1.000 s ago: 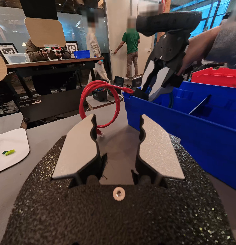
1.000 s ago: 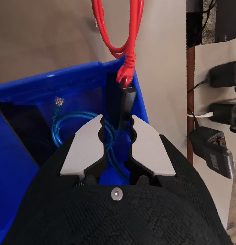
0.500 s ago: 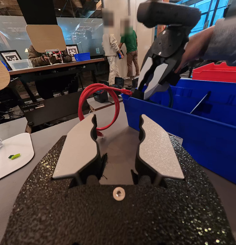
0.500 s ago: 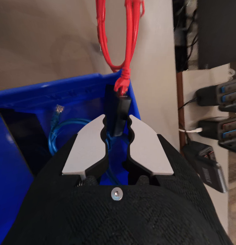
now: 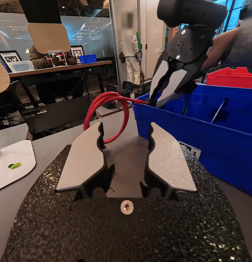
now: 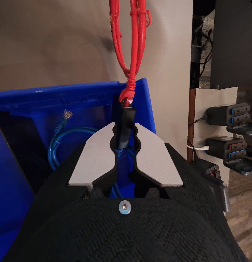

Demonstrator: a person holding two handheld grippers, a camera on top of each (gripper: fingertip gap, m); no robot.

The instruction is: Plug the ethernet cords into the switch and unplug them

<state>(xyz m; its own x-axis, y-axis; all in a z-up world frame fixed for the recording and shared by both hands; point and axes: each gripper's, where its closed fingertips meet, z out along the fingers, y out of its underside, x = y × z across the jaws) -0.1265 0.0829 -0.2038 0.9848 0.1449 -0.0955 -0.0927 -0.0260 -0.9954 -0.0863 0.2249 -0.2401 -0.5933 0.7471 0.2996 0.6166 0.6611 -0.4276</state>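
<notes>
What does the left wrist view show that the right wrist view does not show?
Only the left wrist view shows the open left gripper over the grey table, a white board and people behind. Only the right wrist view shows the blue cable inside the bin and chargers below. Both show the right gripper closed on the black coupler, the red cable and the blue bin.

So the right hand-held gripper [image 6: 124, 128] is clamped on a black coupler [image 6: 126, 127] at the blue bin [image 6: 58, 93] corner; red cable [image 6: 131, 56] plugged into its far end, blue cable [image 6: 57, 143] coiled inside the bin.
</notes>
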